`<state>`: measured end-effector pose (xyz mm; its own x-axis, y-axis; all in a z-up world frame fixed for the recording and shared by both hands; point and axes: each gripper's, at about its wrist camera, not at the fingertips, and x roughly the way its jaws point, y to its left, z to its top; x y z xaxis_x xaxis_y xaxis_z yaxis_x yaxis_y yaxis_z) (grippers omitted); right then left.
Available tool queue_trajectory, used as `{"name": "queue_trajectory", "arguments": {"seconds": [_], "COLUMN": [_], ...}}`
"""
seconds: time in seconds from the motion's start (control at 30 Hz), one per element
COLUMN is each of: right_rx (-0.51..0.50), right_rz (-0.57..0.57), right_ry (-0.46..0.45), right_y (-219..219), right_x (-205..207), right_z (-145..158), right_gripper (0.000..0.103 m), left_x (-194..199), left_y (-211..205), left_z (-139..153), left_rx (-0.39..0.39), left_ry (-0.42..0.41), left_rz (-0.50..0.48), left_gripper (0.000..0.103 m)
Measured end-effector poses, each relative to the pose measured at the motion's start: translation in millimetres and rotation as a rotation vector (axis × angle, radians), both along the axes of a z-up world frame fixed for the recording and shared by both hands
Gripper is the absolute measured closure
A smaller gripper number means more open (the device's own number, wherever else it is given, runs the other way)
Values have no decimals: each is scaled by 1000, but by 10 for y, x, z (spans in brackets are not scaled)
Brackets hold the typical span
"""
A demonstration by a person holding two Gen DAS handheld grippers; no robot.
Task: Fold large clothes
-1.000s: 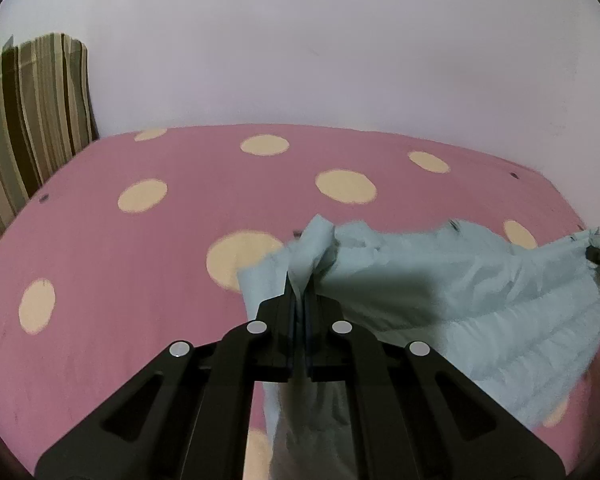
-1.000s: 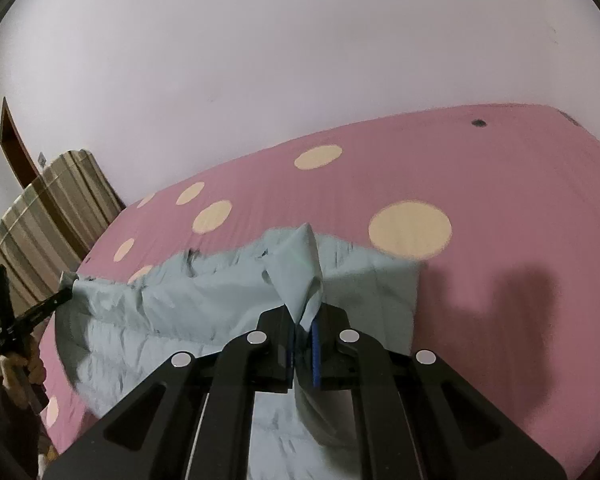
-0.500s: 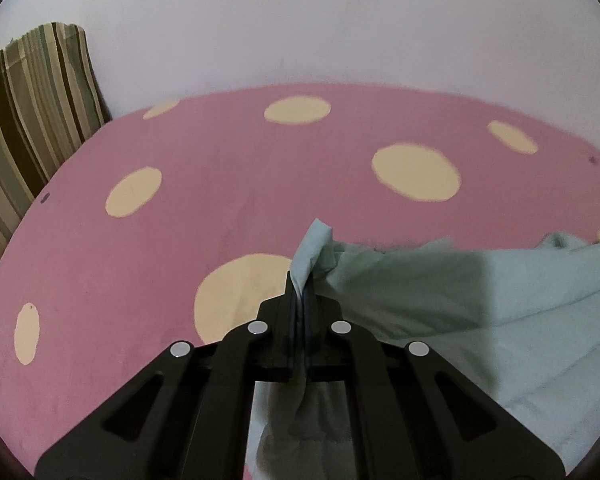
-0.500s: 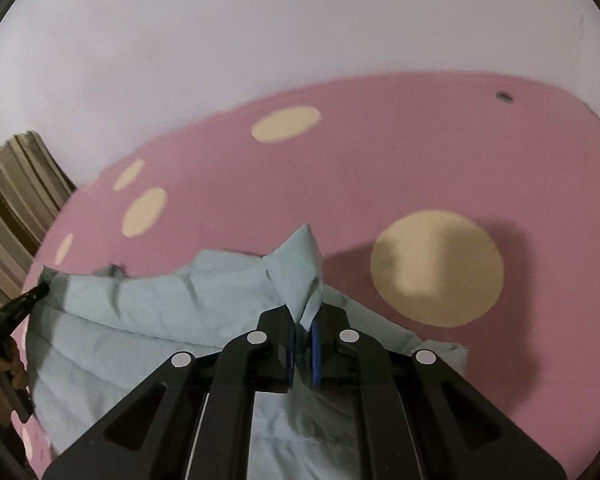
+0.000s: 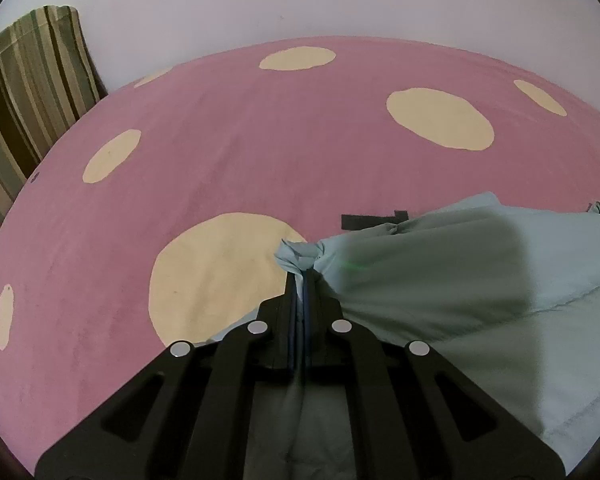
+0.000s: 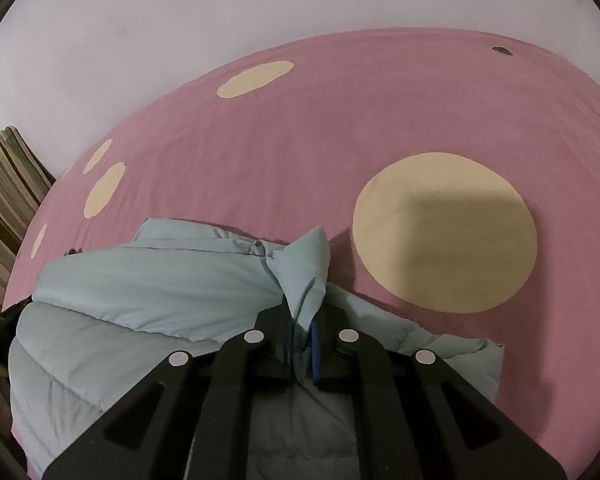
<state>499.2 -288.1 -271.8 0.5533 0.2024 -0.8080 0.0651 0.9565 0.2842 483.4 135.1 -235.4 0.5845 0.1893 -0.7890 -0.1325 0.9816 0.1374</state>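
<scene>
A large pale blue quilted garment point(image 5: 440, 292) lies on a pink bed cover with cream dots point(image 5: 260, 140). My left gripper point(image 5: 300, 284) is shut on a bunched corner of the garment, low over the bed, with the cloth spreading to the right. In the right wrist view my right gripper point(image 6: 304, 312) is shut on another corner of the same garment point(image 6: 160, 300), whose body spreads to the left and under the jaws. The folded upper layer lies over the quilted lower layer.
A striped cushion point(image 5: 28, 92) stands at the left edge of the bed; it also shows in the right wrist view point(image 6: 8, 184). A pale wall point(image 5: 300, 0) runs behind the bed. A black mark point(image 5: 368, 220) lies on the cover beside the garment.
Both grippers have moved forward and down toward the bed with the garment's corners, laying the raised cloth over the lower layer. The bed surface looks closer in both views.
</scene>
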Motion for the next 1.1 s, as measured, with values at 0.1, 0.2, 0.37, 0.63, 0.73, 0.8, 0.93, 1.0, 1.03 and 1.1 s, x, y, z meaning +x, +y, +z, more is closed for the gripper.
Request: {"name": "queue_trajectory", "arguments": {"seconds": [0.1, 0.2, 0.37, 0.63, 0.73, 0.8, 0.93, 1.0, 1.03, 1.1], "right_rx": [0, -8, 1, -113, -90, -83, -106, -147, -160, -159], "right_rz": [-7, -9, -2, -29, 8, 45, 85, 89, 91, 91], "right_ry": [-17, -22, -15, -64, -99, -109, -70, -47, -35, -31], "right_y": [3, 9, 12, 210, 467, 690, 981, 1062, 1084, 1096], "right_x": [-18, -24, -2, -206, -278, -278, -178, -126, -100, -59], "right_z": [-14, -4, 86, 553, 691, 702, 527, 395, 306, 174], "right_gripper": [99, 99, 93, 58, 58, 58, 58, 58, 57, 55], "left_x": [-17, -16, -41, -374, -449, -457, -330, -266, -246, -226], "left_y": [-20, -42, -44, -213, -492, -641, -842, -822, -805, -779], "left_z": [-51, -50, 96, 690, 785, 742, 455, 298, 249, 137], "left_rx": [13, 21, 40, -35, -101, -154, -168, -161, -160, -164], "left_ry": [-23, -21, -10, -86, -95, -81, -27, -9, -10, -20], "left_rz": [8, 7, 6, -20, -82, -101, -77, -48, -40, -34], "left_gripper": [100, 100, 94, 67, 67, 66, 66, 66, 65, 64]}}
